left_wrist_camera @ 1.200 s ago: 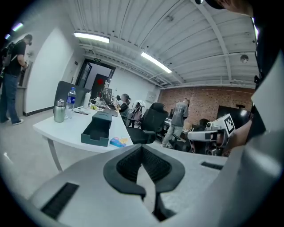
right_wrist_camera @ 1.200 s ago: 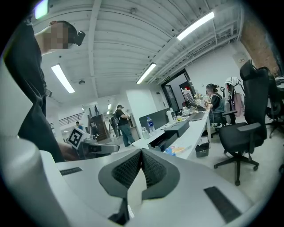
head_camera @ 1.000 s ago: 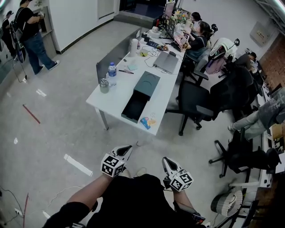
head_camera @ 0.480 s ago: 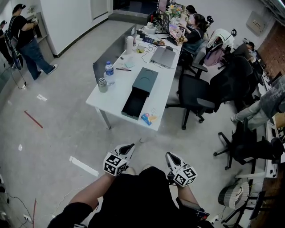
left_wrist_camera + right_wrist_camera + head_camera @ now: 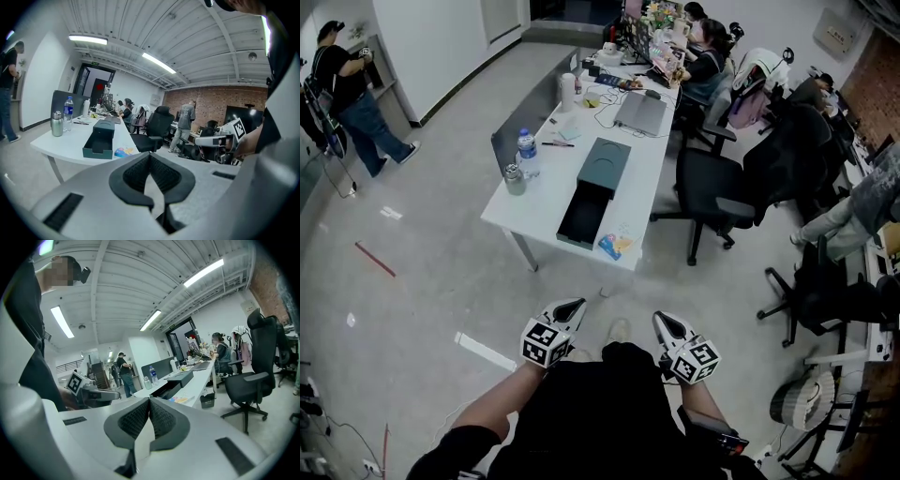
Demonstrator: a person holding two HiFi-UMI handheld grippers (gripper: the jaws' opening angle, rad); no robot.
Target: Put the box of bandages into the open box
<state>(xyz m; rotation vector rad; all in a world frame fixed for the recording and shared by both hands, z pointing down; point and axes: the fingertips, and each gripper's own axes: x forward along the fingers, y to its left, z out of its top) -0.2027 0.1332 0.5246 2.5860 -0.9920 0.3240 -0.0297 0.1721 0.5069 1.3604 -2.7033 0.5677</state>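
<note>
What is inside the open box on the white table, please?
The open box shows only a dark, bare-looking tray; the bandage box lies outside, beside it. Its rear part is covered.

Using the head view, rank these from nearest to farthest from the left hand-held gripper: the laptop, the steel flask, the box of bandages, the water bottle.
From the left hand-held gripper:
1. Box of bandages, at the near edge of the table, towards its right.
2. Steel flask, on the table's left side.
3. Water bottle, just behind the flask.
4. Laptop, far up the table on its right side.
</note>
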